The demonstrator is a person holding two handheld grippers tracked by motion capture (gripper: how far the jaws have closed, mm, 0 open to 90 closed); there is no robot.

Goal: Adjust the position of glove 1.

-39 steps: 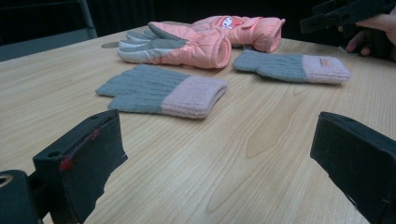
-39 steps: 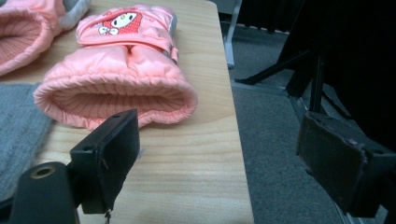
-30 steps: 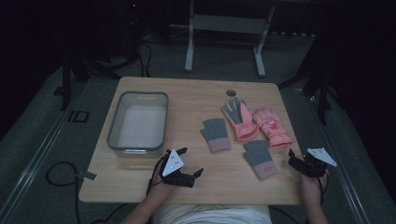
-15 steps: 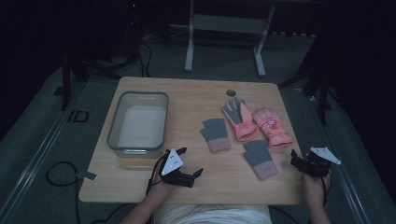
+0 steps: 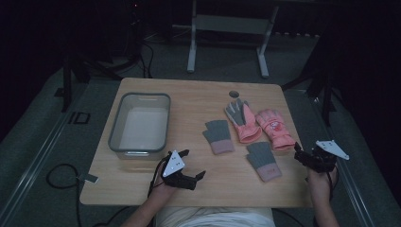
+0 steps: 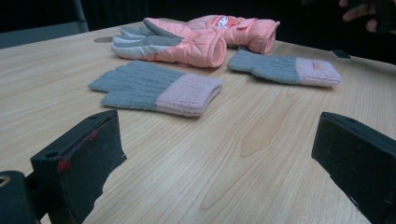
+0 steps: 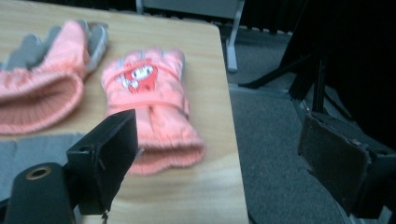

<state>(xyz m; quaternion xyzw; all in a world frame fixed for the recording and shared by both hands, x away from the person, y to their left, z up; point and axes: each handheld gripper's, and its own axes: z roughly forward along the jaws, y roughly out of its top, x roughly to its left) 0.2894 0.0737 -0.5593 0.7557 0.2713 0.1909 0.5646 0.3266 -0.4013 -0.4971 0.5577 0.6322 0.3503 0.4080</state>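
Your left tongs (image 5: pixel 191 165) rest released on the tabletop (image 5: pixel 198 97) facing the nearest grey knit glove (image 6: pixel 156 87), your right tongs (image 5: pixel 305 156) gape at the edge beside the pink glove (image 7: pixel 149 100), probably ready for pickup.

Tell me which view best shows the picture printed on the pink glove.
The right gripper view: the pink glove lies close ahead, its red and white print facing up. The high view shows it small; the left gripper view sees it low and far.
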